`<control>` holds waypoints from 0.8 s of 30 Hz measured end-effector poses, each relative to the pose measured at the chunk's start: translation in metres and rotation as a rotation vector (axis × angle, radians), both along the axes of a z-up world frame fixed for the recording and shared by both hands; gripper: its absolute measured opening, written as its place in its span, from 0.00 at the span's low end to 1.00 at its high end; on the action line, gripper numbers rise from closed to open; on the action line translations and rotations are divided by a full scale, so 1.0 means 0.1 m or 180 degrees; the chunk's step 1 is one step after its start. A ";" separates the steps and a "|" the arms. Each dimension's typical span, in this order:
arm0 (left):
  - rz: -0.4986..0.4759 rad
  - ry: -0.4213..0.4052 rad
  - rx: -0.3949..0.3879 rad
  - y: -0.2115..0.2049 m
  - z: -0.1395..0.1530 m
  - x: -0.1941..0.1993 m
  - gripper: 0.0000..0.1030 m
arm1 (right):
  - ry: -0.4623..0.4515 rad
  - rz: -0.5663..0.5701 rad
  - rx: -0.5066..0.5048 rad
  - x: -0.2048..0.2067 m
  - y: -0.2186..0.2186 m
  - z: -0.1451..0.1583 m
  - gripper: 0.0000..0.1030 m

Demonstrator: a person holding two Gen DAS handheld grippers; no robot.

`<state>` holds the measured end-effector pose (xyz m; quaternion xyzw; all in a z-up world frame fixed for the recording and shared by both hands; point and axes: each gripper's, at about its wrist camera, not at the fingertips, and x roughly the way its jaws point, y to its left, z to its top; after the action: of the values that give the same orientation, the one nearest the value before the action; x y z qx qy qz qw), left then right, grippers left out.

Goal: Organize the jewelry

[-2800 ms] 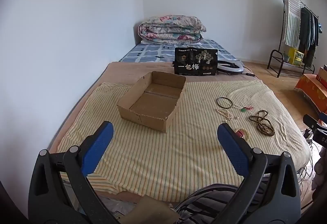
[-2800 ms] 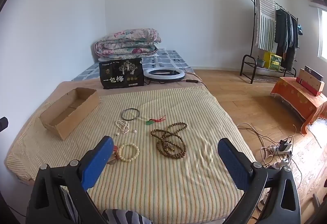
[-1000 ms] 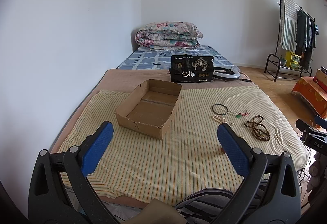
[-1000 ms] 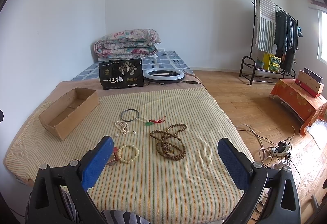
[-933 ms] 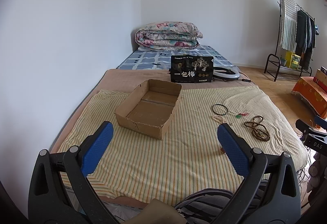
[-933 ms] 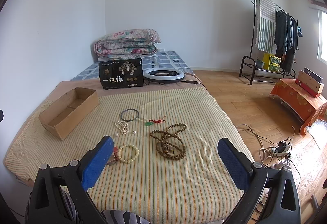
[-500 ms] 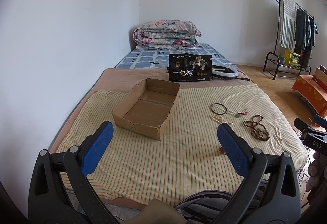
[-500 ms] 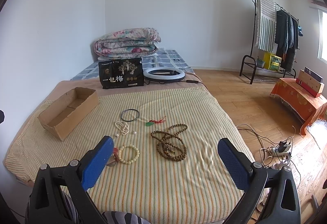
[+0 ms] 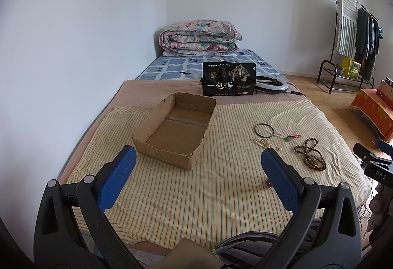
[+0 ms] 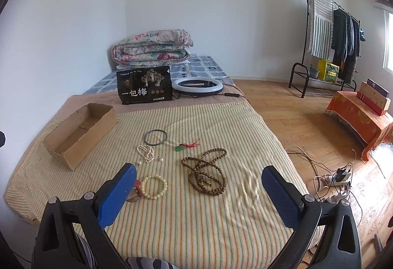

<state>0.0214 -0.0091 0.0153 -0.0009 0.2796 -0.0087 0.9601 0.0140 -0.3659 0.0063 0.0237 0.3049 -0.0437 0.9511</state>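
Left wrist view: left gripper (image 9: pixel 196 161) hangs low centre, blue-padded fingers spread wide, nothing between them, well short of everything. Shallow open brown cardboard box (image 9: pixel 175 130) sits mid-frame on the yellow striped bedspread (image 9: pixel 196 195), looks bare inside. Jewelry is at centre right: dark thin bangle (image 9: pixel 264 130), small white pearl strand (image 9: pixel 264 142), green pendant on red cord (image 9: pixel 291 137), long brown wooden bead necklace (image 9: pixel 310 154). Black snack bag with white characters (image 9: pixel 228 82) stands behind the box, white ring light (image 9: pixel 271 85) beside it, folded floral quilt (image 9: pixel 199 38) at upper centre. Right wrist view: right gripper (image 10: pixel 199 181) at lower centre, fingers likewise released wide, holding nothing, above the spread. Cream bead bracelet (image 10: pixel 154 187) lies just beside the left fingertip, a reddish piece partly hidden behind that finger, can't identify it. Brown bead necklace sits mid-frame between the fingers but farther out; pearls, bangle, pendant beyond it; box at left middle, well apart from the pile. Step, judged: the very start, nothing collected, all pieces loose on the spread. Next move probably calls for the right gripper to drop onto the nearest piece, bracelet or bead necklace, pinch it, carry it left into the box. Room: open striped cloth all round the pieces, clear lane to the box; bed edge falls away at frame right to wood floor with cables (image 10: pixel 336 178), soft cloth may wrinkle under a low pinch.
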 end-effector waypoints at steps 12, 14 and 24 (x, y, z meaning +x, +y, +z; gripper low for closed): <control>-0.0231 0.0114 -0.0006 -0.14 -0.11 0.16 1.00 | 0.0104 -0.0004 0.0028 0.10 -0.11 -0.11 1.00; -0.0323 0.0166 0.0001 -0.18 -0.15 0.21 1.00 | 0.0146 0.0001 0.0030 0.15 -0.14 -0.15 0.98; -0.1059 0.0659 -0.0155 -0.53 -0.45 0.53 0.93 | 0.0444 0.0304 0.0030 0.45 -0.18 -0.47 0.88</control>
<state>0.0745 -0.0622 -0.0302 0.0212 0.3729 -0.1739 0.9112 0.0592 -0.3839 -0.0402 0.0105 0.3714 0.0016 0.9284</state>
